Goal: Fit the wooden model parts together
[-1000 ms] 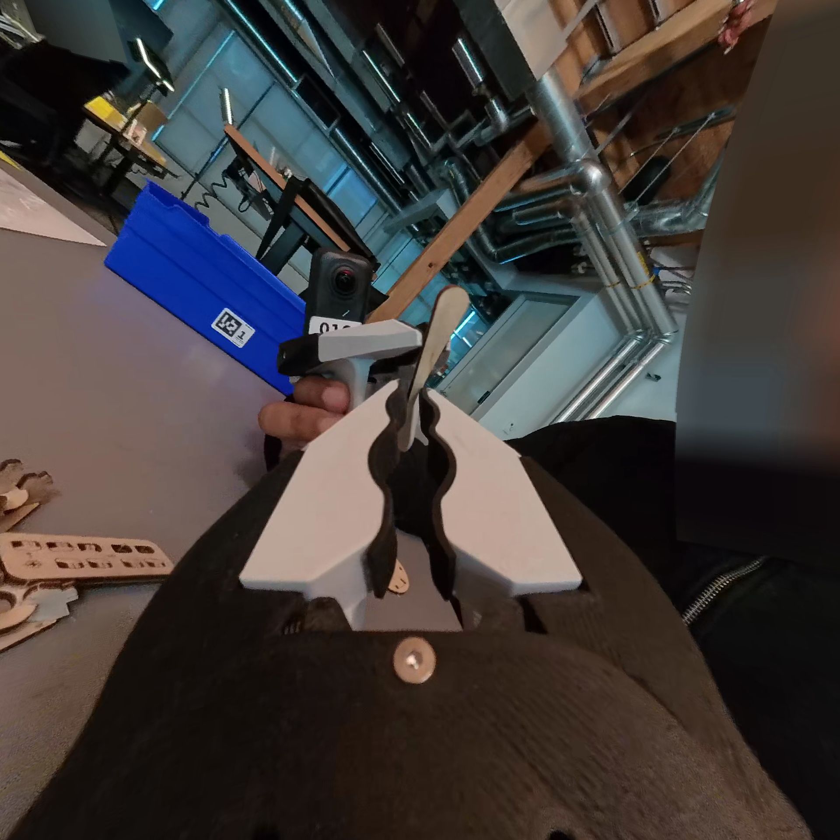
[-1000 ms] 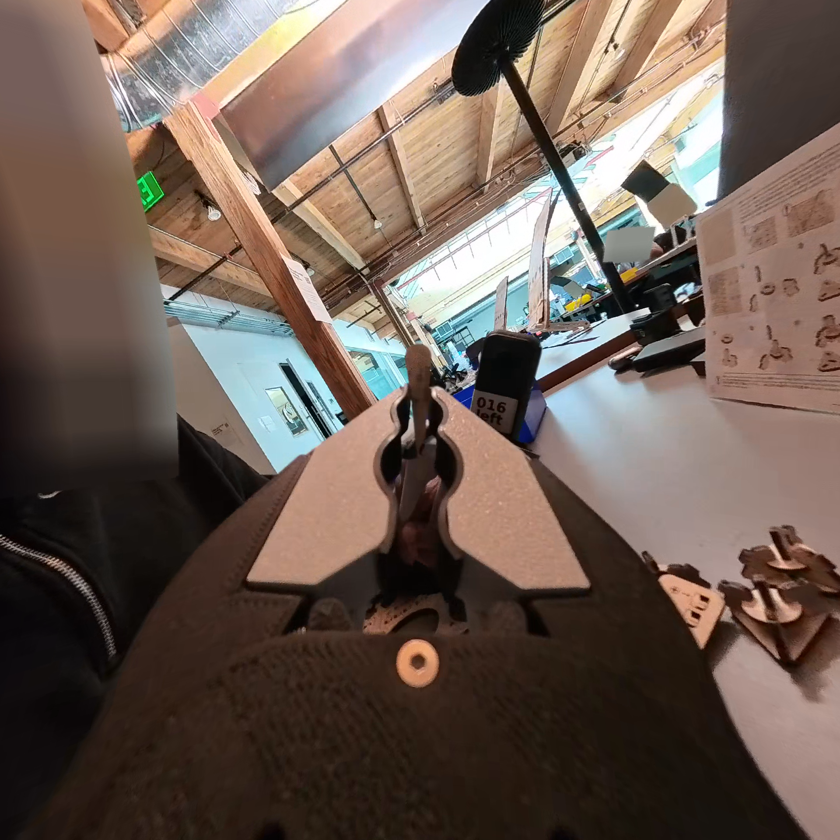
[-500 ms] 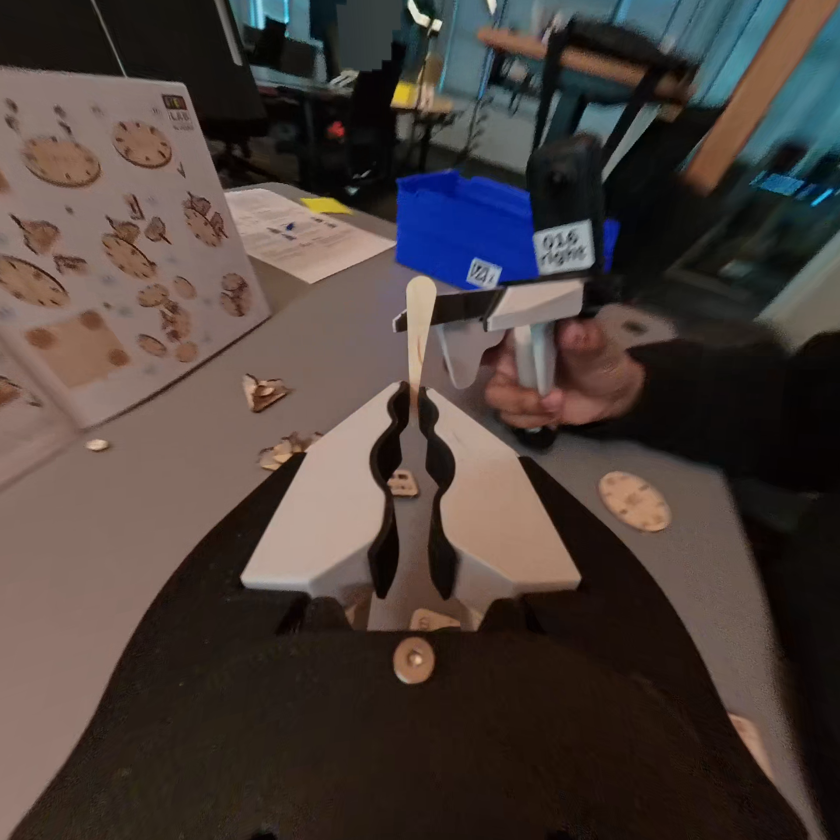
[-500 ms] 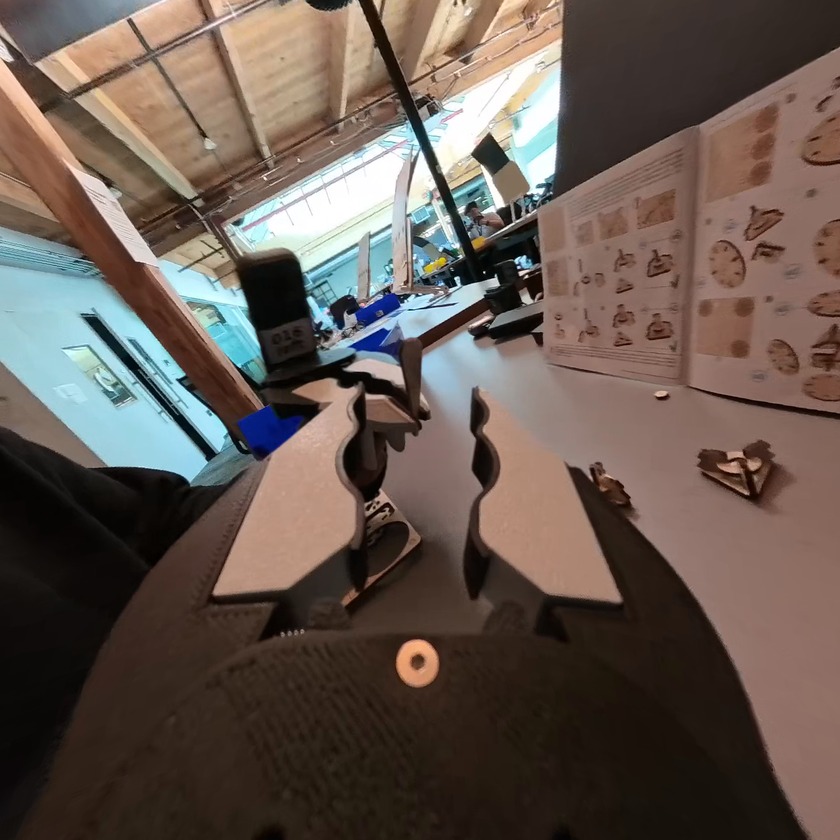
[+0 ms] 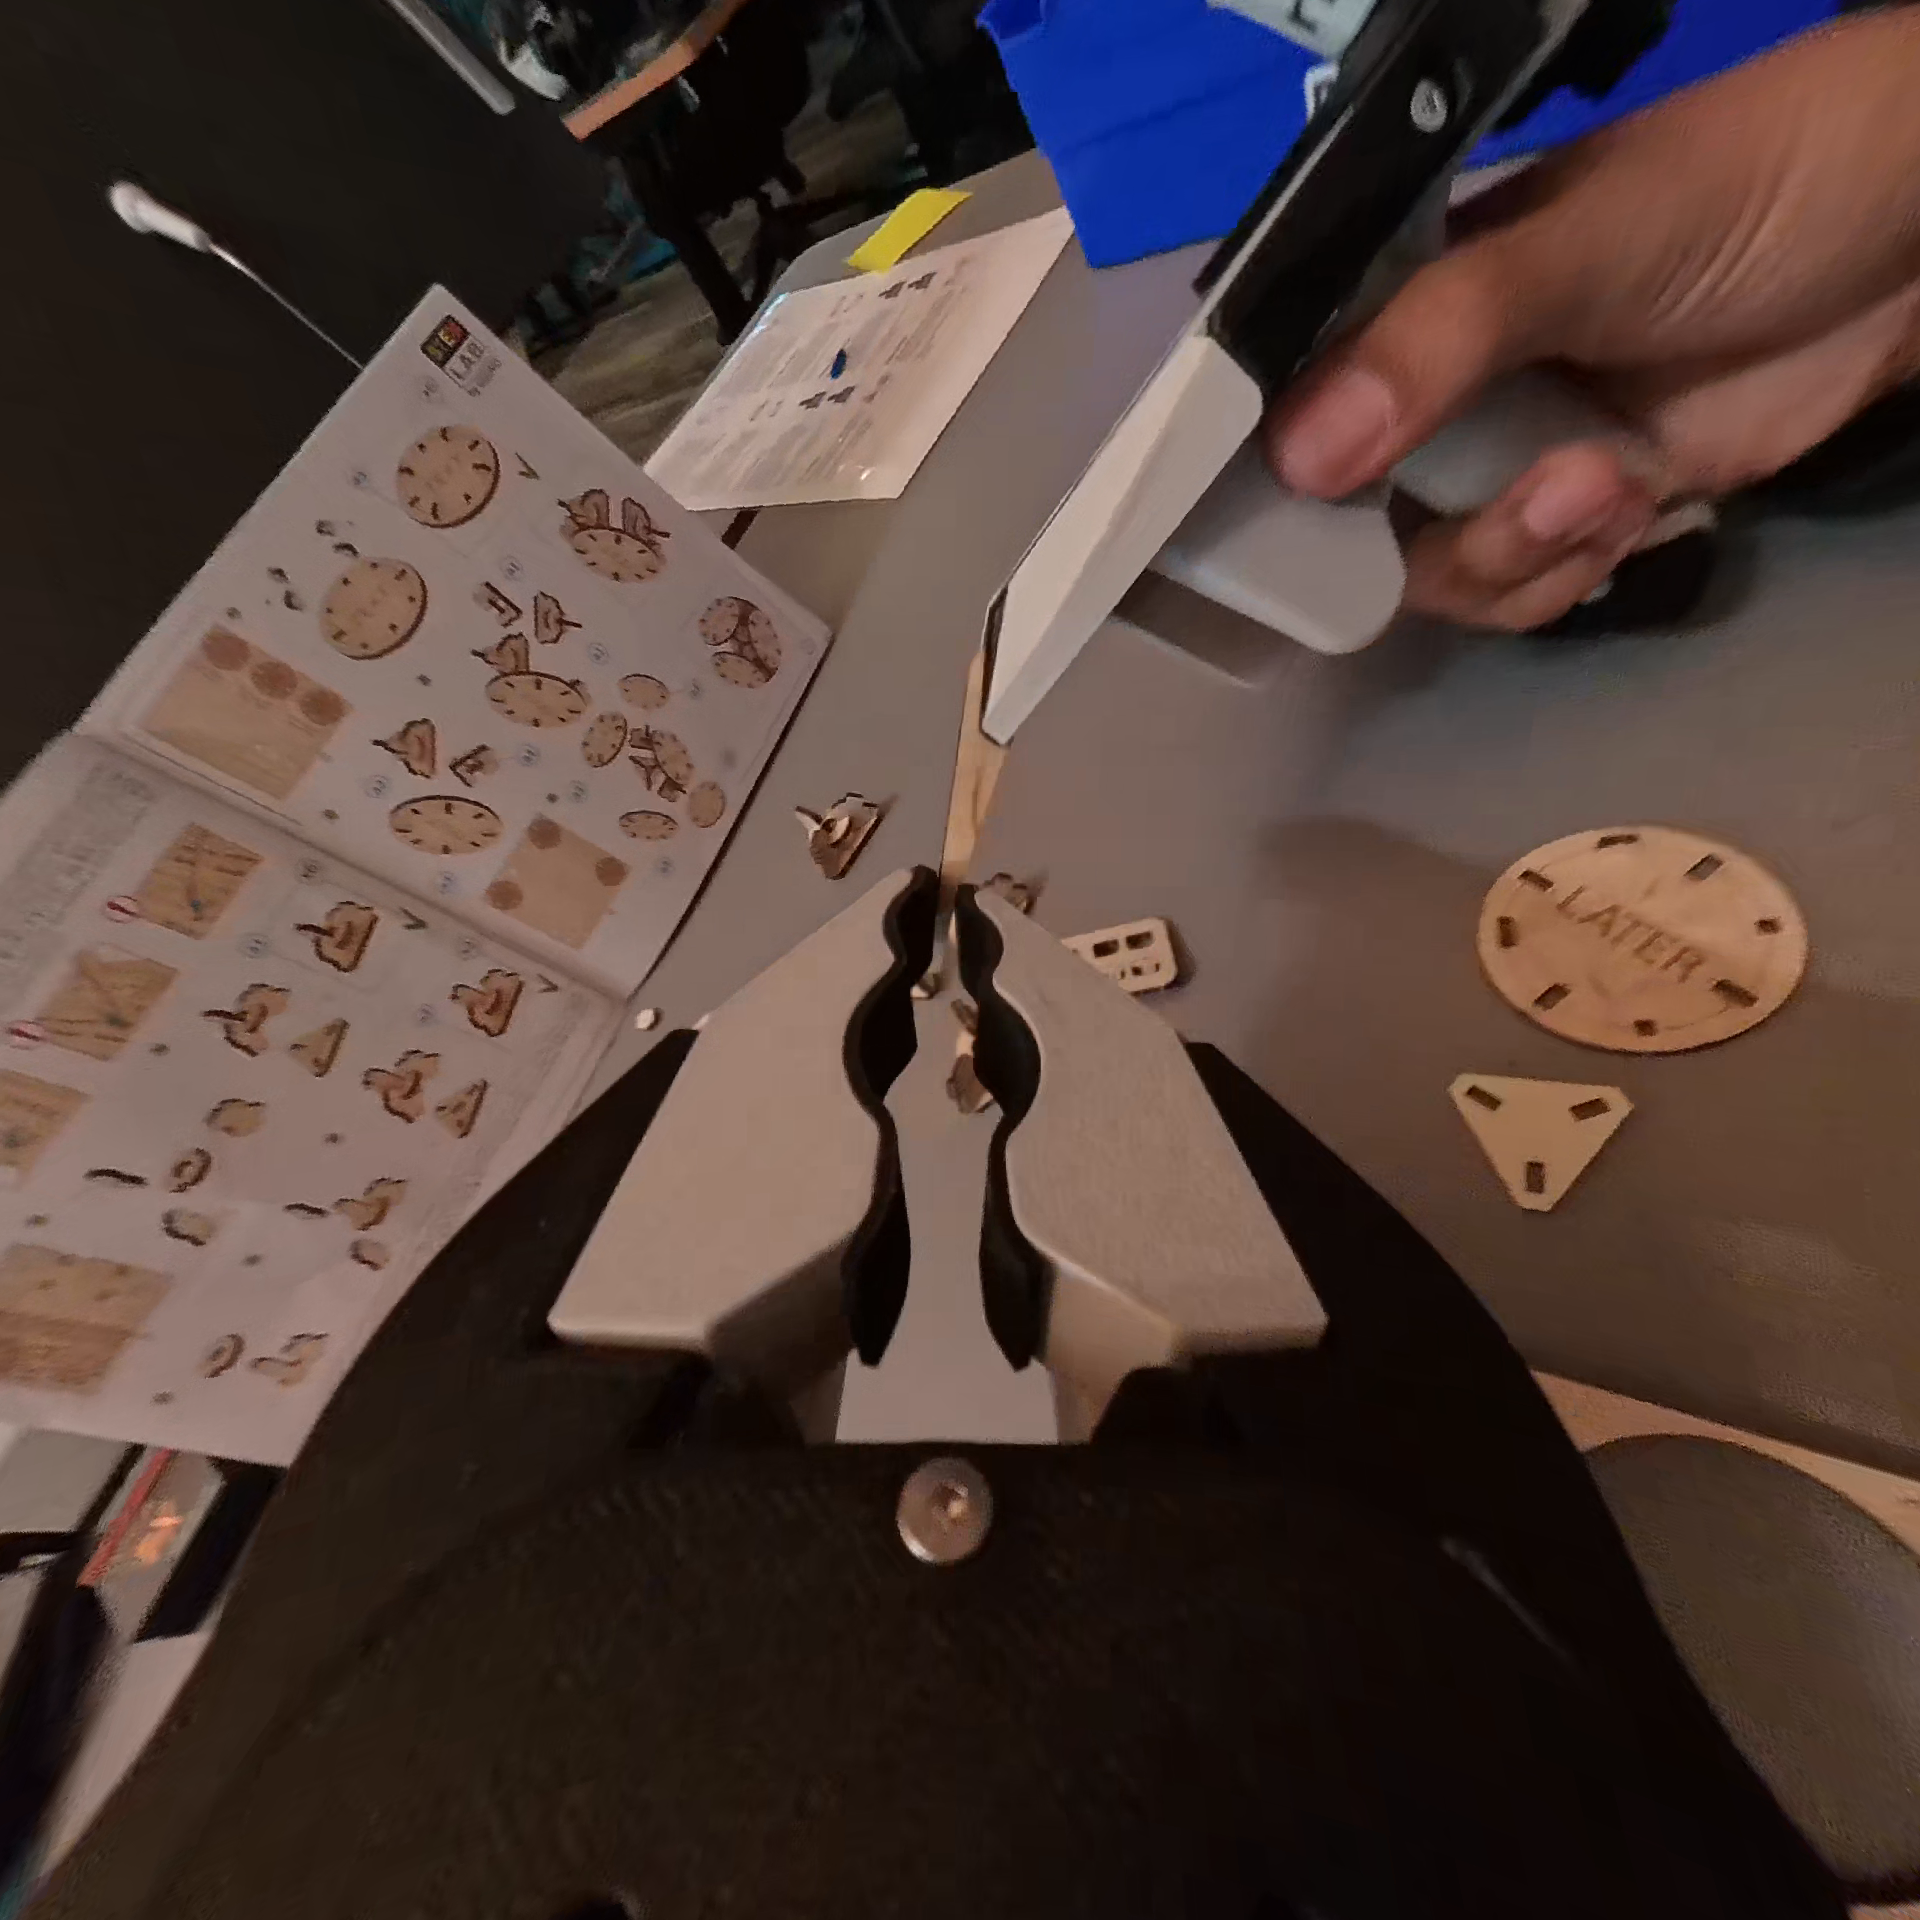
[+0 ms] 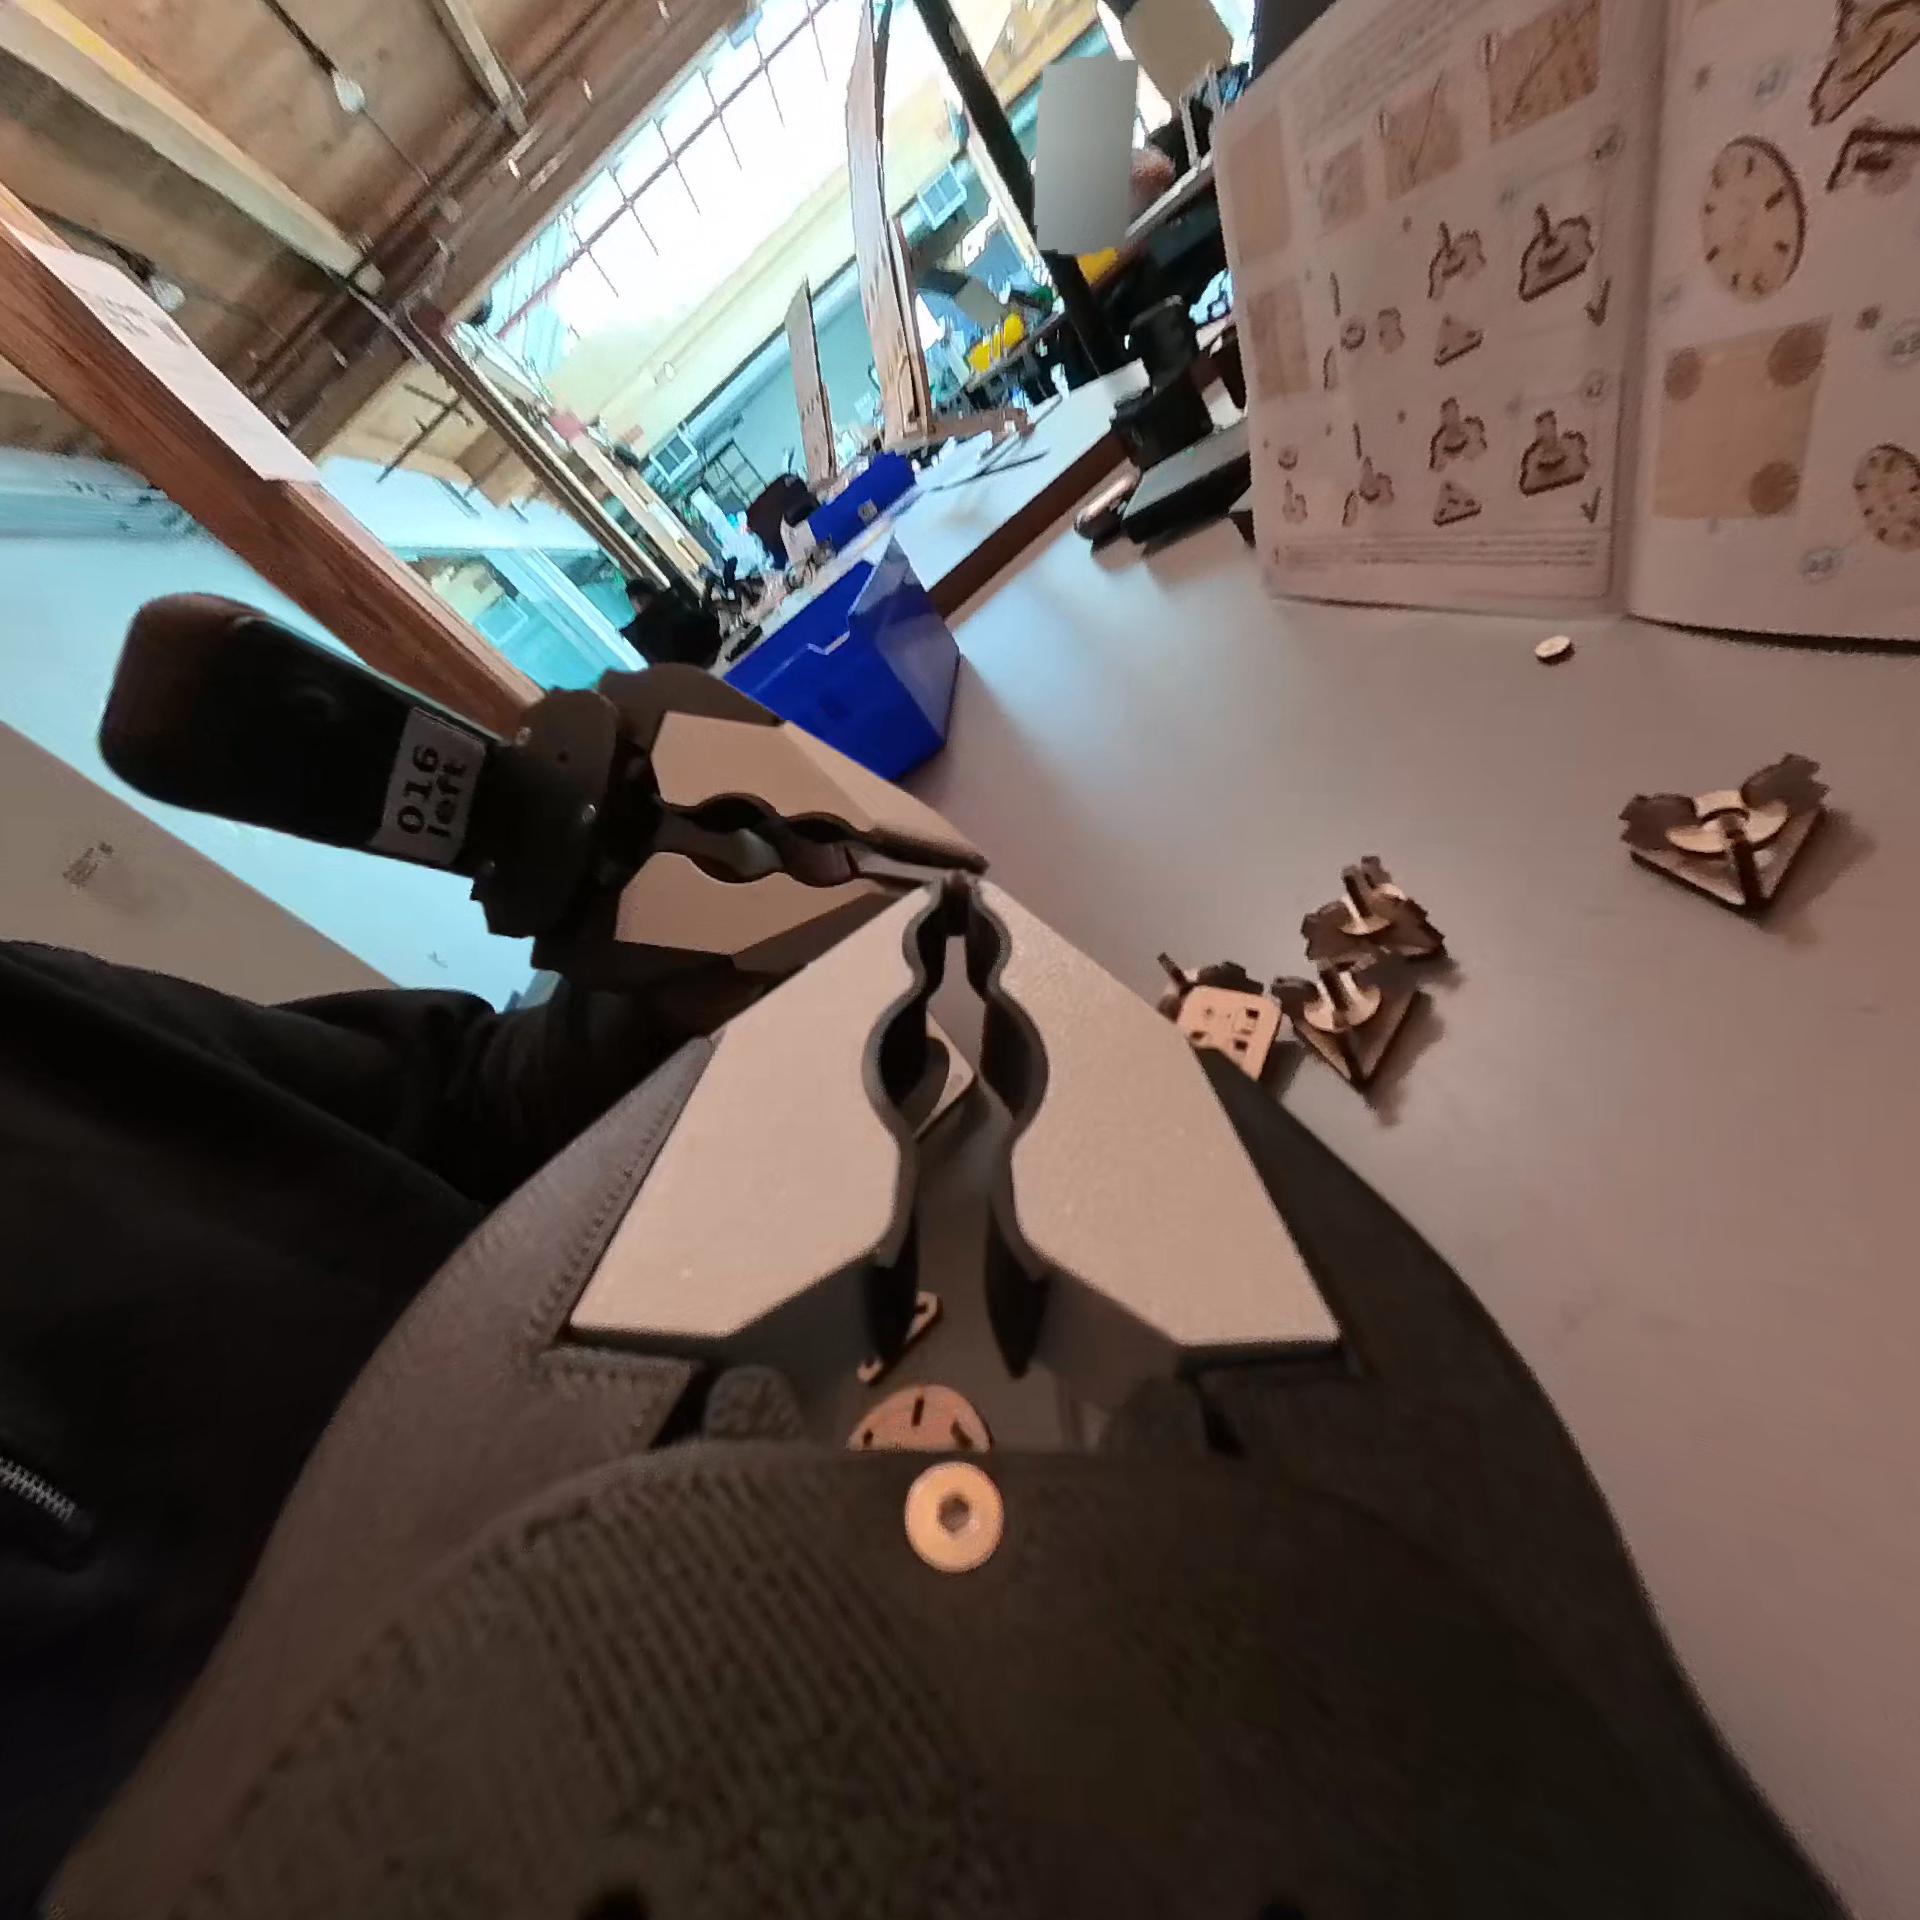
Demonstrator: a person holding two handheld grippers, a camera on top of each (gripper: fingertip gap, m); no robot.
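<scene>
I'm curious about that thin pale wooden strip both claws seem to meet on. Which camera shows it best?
The left wrist view. There the wooden strip rises from the left claw to the right claw, its pale face plain. The right wrist view shows only a dark sliver of it at the right claw's tips.

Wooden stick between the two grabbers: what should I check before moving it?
1. Left gripper shut on the thin pale wooden stick: ok.
2. Right gripper shut at the stick's far end: ok.
3. How deep the stick sits in the right gripper: cannot tell.
4. Stick straight, not bent: ok.
5. Round wooden disc on the grey table, apart from both grippers: ok.
</scene>
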